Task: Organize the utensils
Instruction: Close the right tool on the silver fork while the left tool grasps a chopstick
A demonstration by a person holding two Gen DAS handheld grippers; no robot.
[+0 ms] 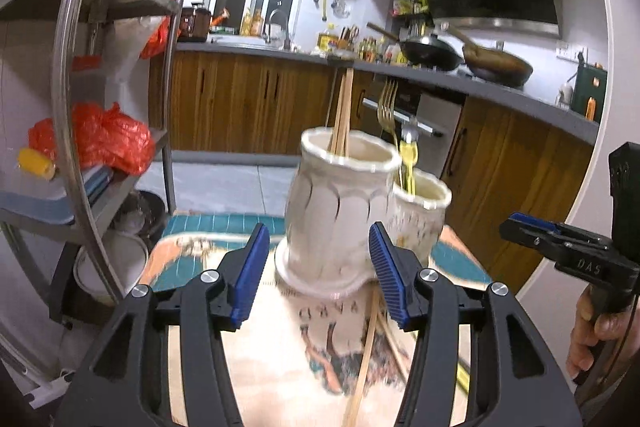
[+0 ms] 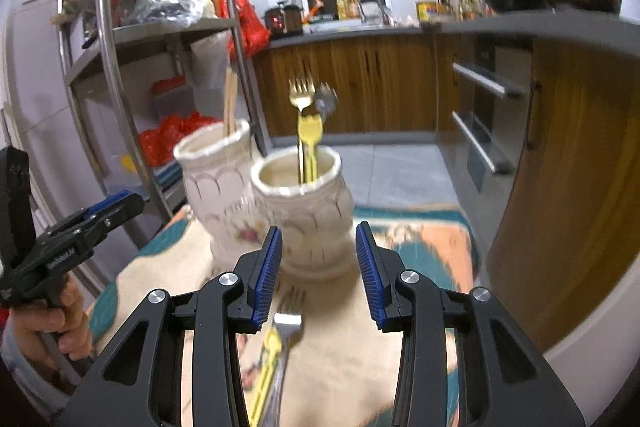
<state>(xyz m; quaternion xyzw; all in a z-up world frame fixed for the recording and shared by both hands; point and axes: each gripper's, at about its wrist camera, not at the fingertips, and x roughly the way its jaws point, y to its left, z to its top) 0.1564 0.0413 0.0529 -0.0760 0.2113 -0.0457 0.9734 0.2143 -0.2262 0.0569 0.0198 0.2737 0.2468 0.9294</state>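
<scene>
Nearest your left gripper (image 1: 318, 277) lie loose wooden chopsticks (image 1: 366, 359), running out from under its right finger toward the camera on the patterned cloth (image 1: 280, 347); nearest your right gripper (image 2: 319, 273) lie a metal fork (image 2: 285, 339) and a yellow-handled utensil (image 2: 267, 367), just beside each other on the same cloth. Both grippers are empty, jaws roughly half open with nothing between the pads. Ahead stands a white double ceramic holder: the taller cup (image 1: 340, 211) already has chopsticks standing in it, and the shorter cup (image 2: 300, 203) holds gold forks (image 2: 301, 94) and a yellow utensil. So the sorting rule looks set: chopsticks go into the tall cup, forks and the like into the short one. Judging by what remains on the cloth, you are partway through. For the next pick, tip the left gripper down over the chopsticks and close across both sticks near their middle, so they lift together and do not scissor apart. With the right, take the fork by its handle instead of the tines, and keep it clear of the yellow piece lying alongside. Bring each load in from above the rim; the holder sits near the table's far edge, and a sideways knock could topple it.
</scene>
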